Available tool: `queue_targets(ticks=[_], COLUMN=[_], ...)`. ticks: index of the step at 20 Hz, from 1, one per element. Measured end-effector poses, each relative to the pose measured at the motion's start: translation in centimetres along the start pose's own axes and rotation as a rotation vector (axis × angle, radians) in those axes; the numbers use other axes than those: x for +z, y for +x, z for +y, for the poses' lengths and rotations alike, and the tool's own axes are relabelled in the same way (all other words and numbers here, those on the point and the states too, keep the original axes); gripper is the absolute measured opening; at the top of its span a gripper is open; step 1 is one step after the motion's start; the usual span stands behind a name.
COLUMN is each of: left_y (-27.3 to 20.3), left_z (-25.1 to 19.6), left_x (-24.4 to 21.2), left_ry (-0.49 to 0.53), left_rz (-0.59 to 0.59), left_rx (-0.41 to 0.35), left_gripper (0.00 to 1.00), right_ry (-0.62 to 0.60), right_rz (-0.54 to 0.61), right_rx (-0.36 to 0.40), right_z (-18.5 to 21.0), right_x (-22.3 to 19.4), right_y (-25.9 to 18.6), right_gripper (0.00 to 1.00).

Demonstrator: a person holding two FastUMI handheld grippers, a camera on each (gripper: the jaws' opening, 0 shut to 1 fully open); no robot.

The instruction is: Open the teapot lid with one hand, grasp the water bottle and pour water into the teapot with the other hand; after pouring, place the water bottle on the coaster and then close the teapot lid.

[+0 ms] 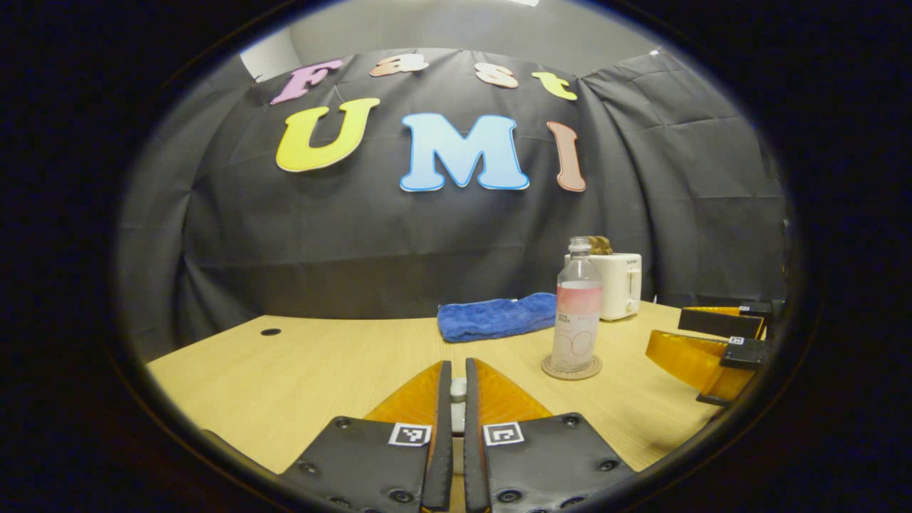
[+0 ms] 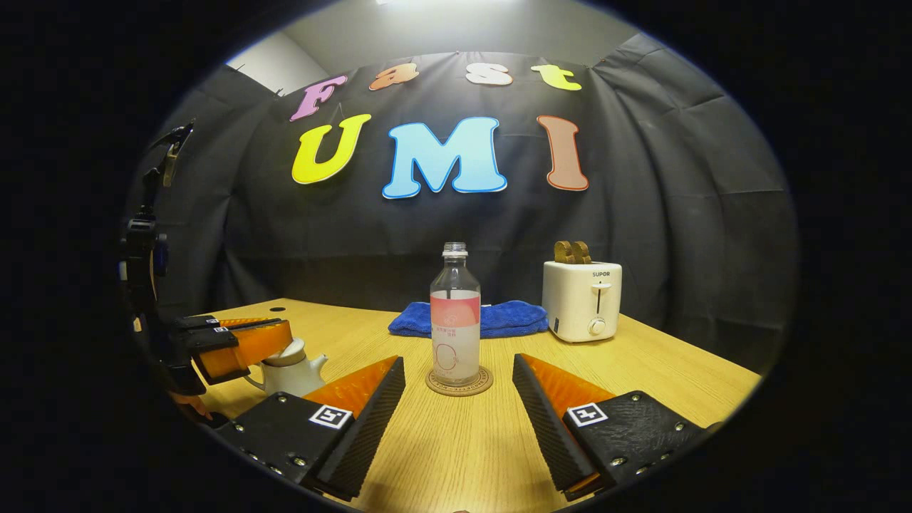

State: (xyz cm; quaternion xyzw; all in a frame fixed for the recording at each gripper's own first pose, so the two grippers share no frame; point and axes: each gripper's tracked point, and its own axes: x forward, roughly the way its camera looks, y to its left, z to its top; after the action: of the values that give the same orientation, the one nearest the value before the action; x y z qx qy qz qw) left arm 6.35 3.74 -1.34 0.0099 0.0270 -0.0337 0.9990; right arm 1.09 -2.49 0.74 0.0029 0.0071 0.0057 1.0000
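A folded blue towel point(image 2: 470, 318) is laid at the back of the wooden table point(image 2: 662, 363), just beside a white toaster point(image 2: 581, 299) in which two brown slices point(image 2: 572, 251) are held.

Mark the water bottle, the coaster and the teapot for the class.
water bottle point(image 2: 455, 320), right gripper view, on its label.
coaster point(image 2: 486, 382), right gripper view, on its bare rim.
teapot point(image 2: 299, 375), right gripper view, on its body.

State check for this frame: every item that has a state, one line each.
Water bottle: upright on the coaster, uncapped, not held.
Teapot: upright on the table, lid on.
Left claw: shut on the teapot lid's knob.
Right claw: open, bottle ahead between its fingers, untouched.
Toaster: two slices sticking up from the slots.
Blue towel: folded, lying behind the bottle.
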Motion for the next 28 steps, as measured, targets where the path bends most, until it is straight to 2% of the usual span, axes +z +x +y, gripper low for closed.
queue_targets(ticks=[3, 7, 11, 13, 14, 19, 21, 28], left_y=[-0.1, -0.2, -0.3, -0.7, -0.9, -2.0, -2.4, -3.8], left_z=[0.1, 0.1, 0.2, 0.4, 0.3, -1.0, -1.5, -2.7], left_x=[-0.1, -0.1, 0.0, 0.3, 0.4, 0.8, 0.9, 0.9], left_ry=[-0.001, -0.004, -0.008, -0.016, -0.019, -0.008, -0.008, -0.007], left_rz=[0.007, 0.011, 0.004, -0.013, -0.021, -0.054, -0.054, -0.055], left_rx=[0.006, 0.008, 0.014, 0.022, 0.027, 0.028, 0.029, 0.064], left_gripper=[0.19, 0.21, 0.55, 0.8, 0.87, 0.89, 0.94, 0.95], right_ry=[0.0, 0.0, 0.0, 0.0, 0.0, 0.0, -0.001, -0.001], right_rz=[-0.001, -0.001, -0.001, -0.001, -0.001, -0.002, -0.001, -0.002], right_rx=[0.001, 0.002, 0.003, 0.003, 0.003, 0.003, -0.005, -0.009], right_z=[0.0, 0.0, 0.0, 0.0, 0.0, 0.0, -0.2, 0.0], right_x=[0.0, -0.1, -0.1, -0.1, 0.0, -0.1, -0.1, -0.2], right_y=[0.0, 0.1, 0.2, 0.2, 0.2, 0.2, 0.2, -1.3], right_gripper=[0.94, 0.94, 0.94, 0.94, 0.94, 0.94, 0.94, 0.94])
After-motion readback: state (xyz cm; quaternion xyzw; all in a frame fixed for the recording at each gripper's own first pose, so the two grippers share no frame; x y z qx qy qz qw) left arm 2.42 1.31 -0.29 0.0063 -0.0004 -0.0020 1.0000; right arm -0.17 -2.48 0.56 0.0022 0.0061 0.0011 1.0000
